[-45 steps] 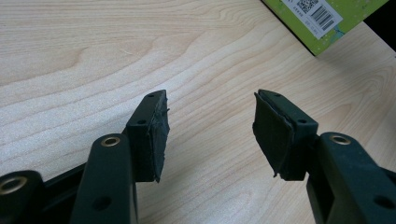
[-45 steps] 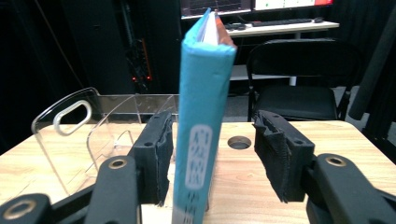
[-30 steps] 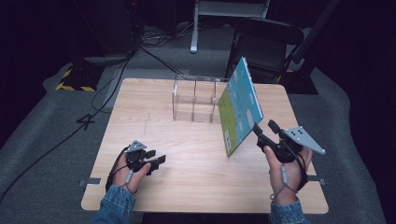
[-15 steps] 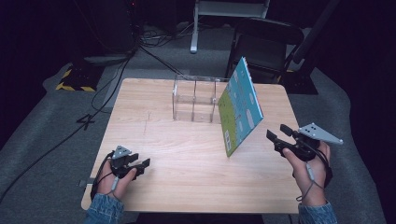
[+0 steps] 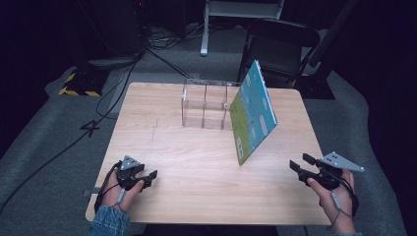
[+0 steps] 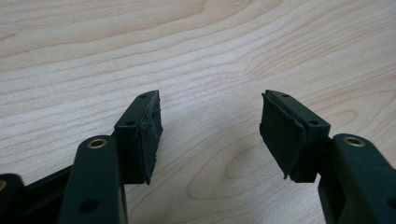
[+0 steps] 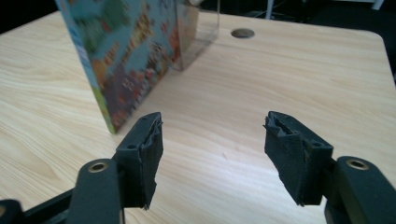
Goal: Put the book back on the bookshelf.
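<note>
The thin, blue-and-green picture book (image 5: 252,112) stands tilted on the light wooden tabletop (image 5: 196,162), its top leaning against the clear plastic box with compartments (image 5: 204,102). The right tool (image 5: 300,163) sits near the book's lower corner, apart from it, jaws spread and empty; the book lies ahead and to its left. The left tool (image 5: 147,178), jaws just widening with nothing between them, rests well apart from the book.

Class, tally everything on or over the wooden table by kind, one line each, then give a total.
Picture book: 1
Clear plastic organiser: 1
Tongs, left tongs and right tongs: 2
Total: 4
</note>
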{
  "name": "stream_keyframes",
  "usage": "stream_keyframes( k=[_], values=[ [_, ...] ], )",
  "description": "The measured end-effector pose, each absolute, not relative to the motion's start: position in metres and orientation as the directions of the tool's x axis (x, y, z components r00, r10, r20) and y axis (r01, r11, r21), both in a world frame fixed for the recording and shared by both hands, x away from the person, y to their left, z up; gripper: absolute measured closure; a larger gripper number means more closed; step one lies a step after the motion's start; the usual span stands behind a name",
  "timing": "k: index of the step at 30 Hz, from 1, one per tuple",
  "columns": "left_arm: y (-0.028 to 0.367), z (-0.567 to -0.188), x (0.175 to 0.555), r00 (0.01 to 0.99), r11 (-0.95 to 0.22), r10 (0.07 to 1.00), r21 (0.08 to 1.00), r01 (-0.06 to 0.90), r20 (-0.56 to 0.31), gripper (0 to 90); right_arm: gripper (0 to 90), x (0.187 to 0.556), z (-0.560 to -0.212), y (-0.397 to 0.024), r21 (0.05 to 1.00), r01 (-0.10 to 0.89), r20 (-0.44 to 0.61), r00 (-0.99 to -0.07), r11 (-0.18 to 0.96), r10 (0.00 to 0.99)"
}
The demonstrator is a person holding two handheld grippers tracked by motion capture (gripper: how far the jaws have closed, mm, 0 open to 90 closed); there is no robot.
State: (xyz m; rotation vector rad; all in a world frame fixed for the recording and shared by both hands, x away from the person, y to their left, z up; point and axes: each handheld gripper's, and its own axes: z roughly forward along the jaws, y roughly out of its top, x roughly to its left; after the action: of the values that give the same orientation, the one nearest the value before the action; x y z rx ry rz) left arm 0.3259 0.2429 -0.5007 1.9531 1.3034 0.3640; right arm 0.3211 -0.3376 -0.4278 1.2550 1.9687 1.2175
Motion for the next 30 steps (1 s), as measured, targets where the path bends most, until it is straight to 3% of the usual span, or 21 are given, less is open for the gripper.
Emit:
stream_keyframes(
  k=[7, 21, 26, 28, 30],
  values=[
    [0.241, -0.502, 0.327, 0.458, -0.23, 0.877, 0.711, 0.665, -0.144, 34.5, 37.1, 0.317, -0.467, -0.362, 0.861, 0.473, 0.027, -0.409, 0.187, 0.912],
    [0.237, -0.504, 0.33, 0.502, -0.29, 0.859, 0.711, 0.641, -0.102, 20.8, 32.7, 0.322, -0.493, -0.363, 0.812, 0.514, -0.016, -0.456, 0.278, 0.89],
    [0.232, -0.505, 0.33, 0.511, -0.32, 0.856, 0.703, 0.635, -0.072, 17.8, 26.7, 0.324, -0.499, -0.359, 0.778, 0.533, -0.037, -0.49, 0.332, 0.871],
    [0.229, -0.505, 0.33, 0.518, -0.34, 0.854, 0.697, 0.631, -0.053, 16.0, 21.5, 0.325, -0.502, -0.359, 0.741, 0.54, -0.073, -0.527, 0.399, 0.847],
    [0.227, -0.505, 0.329, 0.521, -0.354, 0.853, 0.694, 0.627, -0.036, 14.8, 14.4, 0.326, -0.505, -0.357, 0.745, 0.543, -0.052, -0.533, 0.389, 0.844]
  ],
)
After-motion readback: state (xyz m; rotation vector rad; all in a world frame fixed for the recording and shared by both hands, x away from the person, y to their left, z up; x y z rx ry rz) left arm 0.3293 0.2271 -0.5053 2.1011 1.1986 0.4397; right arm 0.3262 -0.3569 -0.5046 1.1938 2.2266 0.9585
